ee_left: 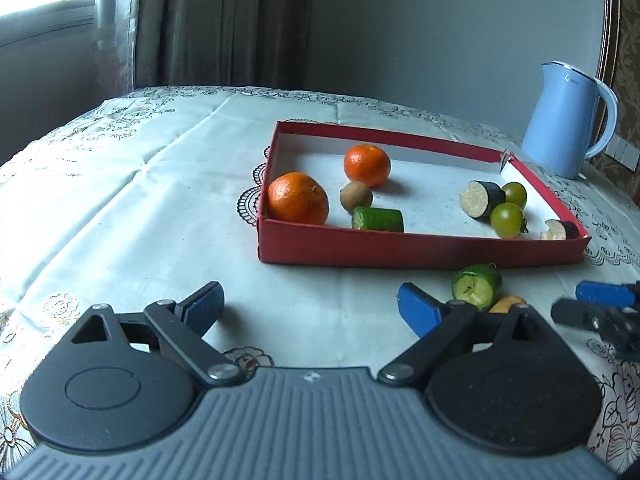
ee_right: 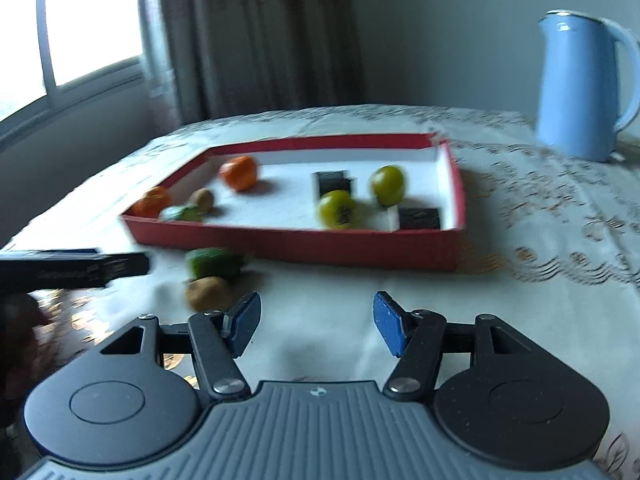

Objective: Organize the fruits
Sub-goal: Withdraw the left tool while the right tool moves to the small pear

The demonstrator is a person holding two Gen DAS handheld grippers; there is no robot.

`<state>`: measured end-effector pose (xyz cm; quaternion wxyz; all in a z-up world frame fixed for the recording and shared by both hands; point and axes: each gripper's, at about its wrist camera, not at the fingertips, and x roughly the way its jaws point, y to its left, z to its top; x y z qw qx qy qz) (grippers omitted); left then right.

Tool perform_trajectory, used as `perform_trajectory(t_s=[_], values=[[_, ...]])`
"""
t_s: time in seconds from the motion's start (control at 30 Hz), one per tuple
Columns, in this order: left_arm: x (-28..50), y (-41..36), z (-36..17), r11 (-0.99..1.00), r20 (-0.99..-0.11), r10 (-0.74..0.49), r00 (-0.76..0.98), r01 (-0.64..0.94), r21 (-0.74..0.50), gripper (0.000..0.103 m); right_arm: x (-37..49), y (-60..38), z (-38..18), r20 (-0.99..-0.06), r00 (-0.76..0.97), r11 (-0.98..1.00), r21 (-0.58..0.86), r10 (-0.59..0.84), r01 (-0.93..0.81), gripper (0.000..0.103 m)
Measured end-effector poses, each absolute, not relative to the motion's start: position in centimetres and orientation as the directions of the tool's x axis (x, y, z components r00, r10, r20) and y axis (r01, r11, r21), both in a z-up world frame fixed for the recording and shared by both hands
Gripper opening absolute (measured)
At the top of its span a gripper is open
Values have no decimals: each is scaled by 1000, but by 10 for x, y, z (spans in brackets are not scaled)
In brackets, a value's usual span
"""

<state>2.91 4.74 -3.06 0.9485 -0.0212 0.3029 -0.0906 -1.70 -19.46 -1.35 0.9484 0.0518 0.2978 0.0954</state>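
Note:
A red box on the table holds two oranges, a kiwi, a cucumber piece, two green tomatoes and dark eggplant pieces. Outside the box, by its near wall, lie a cucumber piece and a brown kiwi, partly hidden in the left wrist view. My left gripper is open and empty, left of these. My right gripper is open and empty, just right of the kiwi; it also shows in the left wrist view.
A light blue kettle stands behind the box at the right. An embroidered white cloth covers the table. Curtains and a window are behind the table. The right wrist view is motion-blurred.

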Motion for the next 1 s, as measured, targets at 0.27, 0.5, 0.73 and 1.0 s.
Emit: perform_trajectory(t_s=[0.27,0.5,0.73,1.0], values=[[30,50,-31,987,-579,-161,799,129,-96,98,-27,-163,0,-534,806,966,118,256,-228,62],[31,52,-31,985,-578,-170,798,128,-113,99,-20,-143,-2,-542,797,961,87,267,-263,58],[31,53,-31,986,-580,-165,797,119,-117,103,-12,-132,-5,-553,791,959,58,261,-276,53],[32,53,-32,986,-581,-166,797,119,-119,103,-3,-127,-14,-572,784,964,48,242,-262,39]])
